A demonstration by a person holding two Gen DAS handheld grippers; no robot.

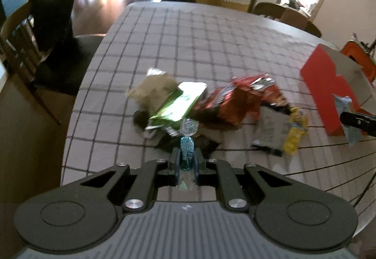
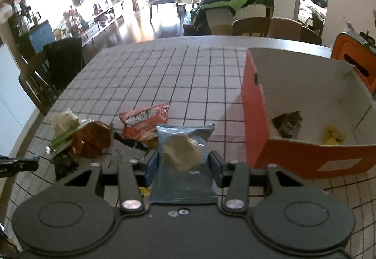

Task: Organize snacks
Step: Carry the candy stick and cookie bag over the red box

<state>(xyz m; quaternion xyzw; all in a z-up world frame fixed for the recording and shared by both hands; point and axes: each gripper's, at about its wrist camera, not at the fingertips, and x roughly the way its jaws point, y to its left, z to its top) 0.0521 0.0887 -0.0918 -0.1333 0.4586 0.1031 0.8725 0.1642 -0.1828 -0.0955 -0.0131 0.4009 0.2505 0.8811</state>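
Observation:
My left gripper [image 1: 187,155] is shut on a small blue wrapped candy [image 1: 187,151] above the near edge of the snack pile. The pile lies on the checked tablecloth: a green packet [image 1: 178,106], a tan packet [image 1: 154,90], a red-orange packet [image 1: 237,101] and a yellow packet [image 1: 295,134]. My right gripper [image 2: 183,160] is shut on a blue-grey cookie packet [image 2: 184,153], held left of the red cardboard box [image 2: 256,103]. The box [image 1: 322,92] is open on top and holds a dark packet [image 2: 287,125] and a yellow snack [image 2: 333,137]. A red packet [image 2: 144,125] and an orange-brown packet [image 2: 91,141] lie left of it.
The table [image 2: 188,66] has wooden chairs around it: one with a dark cloth [image 1: 47,30] at the left and others at the far side [image 2: 253,27]. An orange case [image 2: 354,59] stands behind the box. The table's left edge [image 1: 77,99] is close to the pile.

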